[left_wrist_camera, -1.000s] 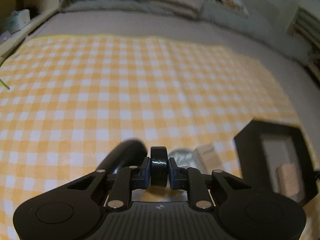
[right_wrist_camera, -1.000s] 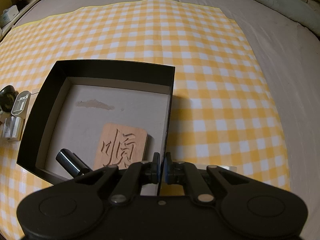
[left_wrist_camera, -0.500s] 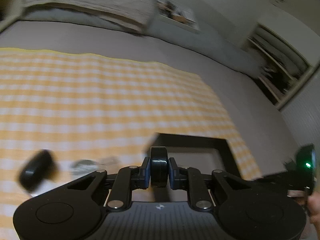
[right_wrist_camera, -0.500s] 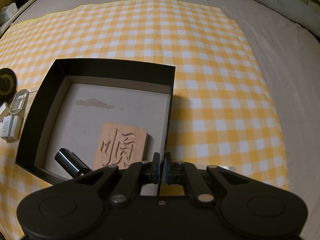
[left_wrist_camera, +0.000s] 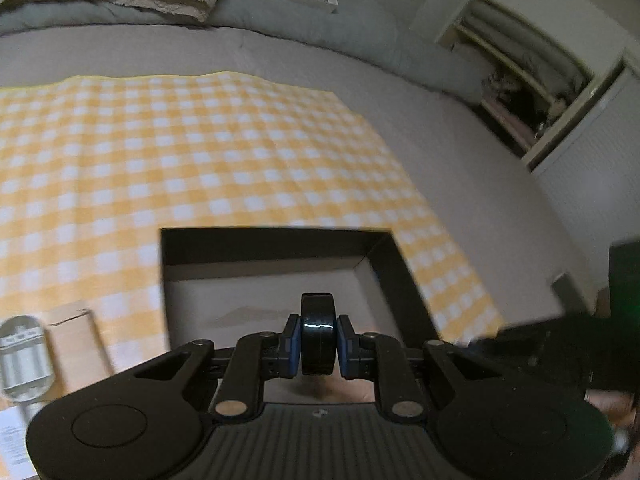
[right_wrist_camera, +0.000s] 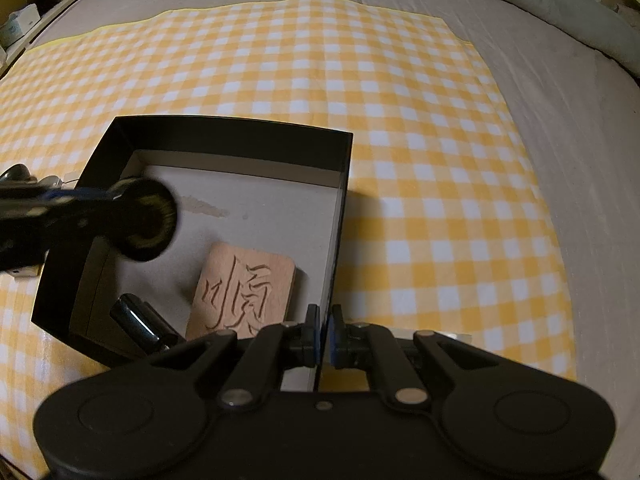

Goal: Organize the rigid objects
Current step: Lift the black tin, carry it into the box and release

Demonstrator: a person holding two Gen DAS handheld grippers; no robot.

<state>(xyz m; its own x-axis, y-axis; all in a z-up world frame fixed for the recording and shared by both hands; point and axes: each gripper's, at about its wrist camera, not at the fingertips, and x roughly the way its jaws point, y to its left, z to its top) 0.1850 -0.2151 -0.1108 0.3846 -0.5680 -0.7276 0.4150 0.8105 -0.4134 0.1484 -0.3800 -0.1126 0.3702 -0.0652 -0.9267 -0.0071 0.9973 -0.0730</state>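
Gripping a black disc (left_wrist_camera: 317, 330) edge-on between its blue pads, the left gripper (left_wrist_camera: 318, 340) hangs over the open black box (left_wrist_camera: 276, 242), and in the right wrist view that disc (right_wrist_camera: 146, 218) floats blurred above the box's left side, clear of the floor. Down at the box's near right wall, the right gripper (right_wrist_camera: 324, 336) is pinched tight on the thin black wall itself (right_wrist_camera: 334, 248), jaws almost touching with the cardboard edge between them. The box sits on the yellow checked cloth (right_wrist_camera: 400, 120) near the cloth's front edge, the cloth spread over a grey bed (right_wrist_camera: 560, 80). Inside the box lie 2 things: a wooden tile (right_wrist_camera: 244, 288) carved with characters, flat toward the near right corner, and a dark cylinder (right_wrist_camera: 138, 322) in the near left corner, just beside the tile. Outside the box, at the cloth's left, a small cardboard carton (left_wrist_camera: 78, 344) and a clear blister pack (left_wrist_camera: 24, 354) lie side by side.
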